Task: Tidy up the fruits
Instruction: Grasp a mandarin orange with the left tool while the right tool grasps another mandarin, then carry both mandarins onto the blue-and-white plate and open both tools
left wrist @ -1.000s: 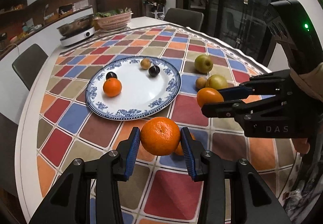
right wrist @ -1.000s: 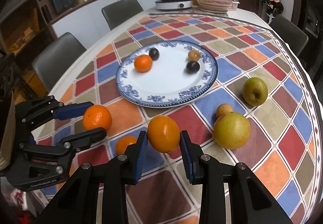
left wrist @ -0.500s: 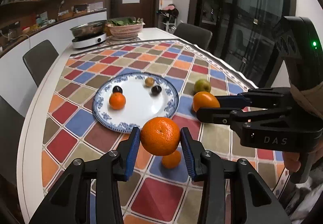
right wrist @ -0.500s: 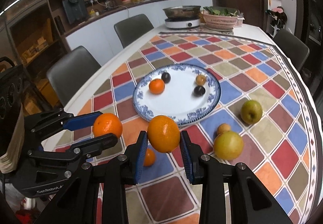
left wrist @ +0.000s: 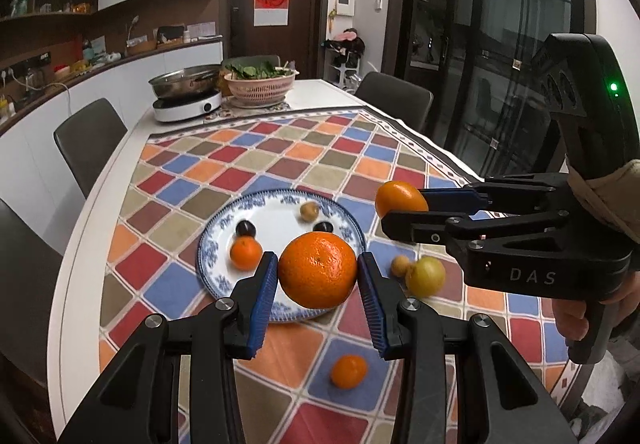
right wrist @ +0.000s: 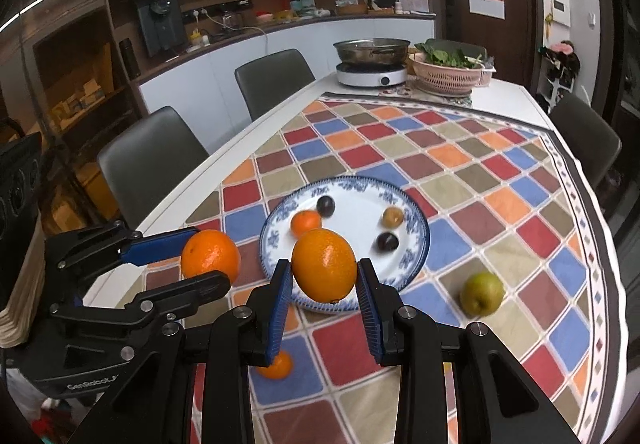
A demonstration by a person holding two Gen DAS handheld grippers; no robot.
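Note:
In the left wrist view my left gripper (left wrist: 318, 278) is shut on a large mandarin (left wrist: 318, 264), held in the air over the near rim of the blue-and-white plate (left wrist: 210, 244). To its right my right gripper (left wrist: 402, 206) is shut on a smooth orange (left wrist: 400, 196). The right wrist view shows that orange (right wrist: 324, 265) between the blue pads, with the left gripper (right wrist: 210, 258) beside it. On the plate lie a small mandarin (left wrist: 245, 253), two dark plums and a brown fruit. A small mandarin (left wrist: 348, 371), a yellow pear (left wrist: 426, 276) and a green apple (right wrist: 482, 293) lie on the chequered cloth.
A steel pot on an induction cooker (left wrist: 186, 106) and a pink colander of greens (left wrist: 260, 86) stand at the table's far end. Grey chairs (left wrist: 90, 140) line the left edge and far side. A person's hand (left wrist: 580, 318) holds the right gripper's handle.
Both grippers have risen with their fruit still held. The table and plate look smaller and farther below, and more of the room behind has come into view.

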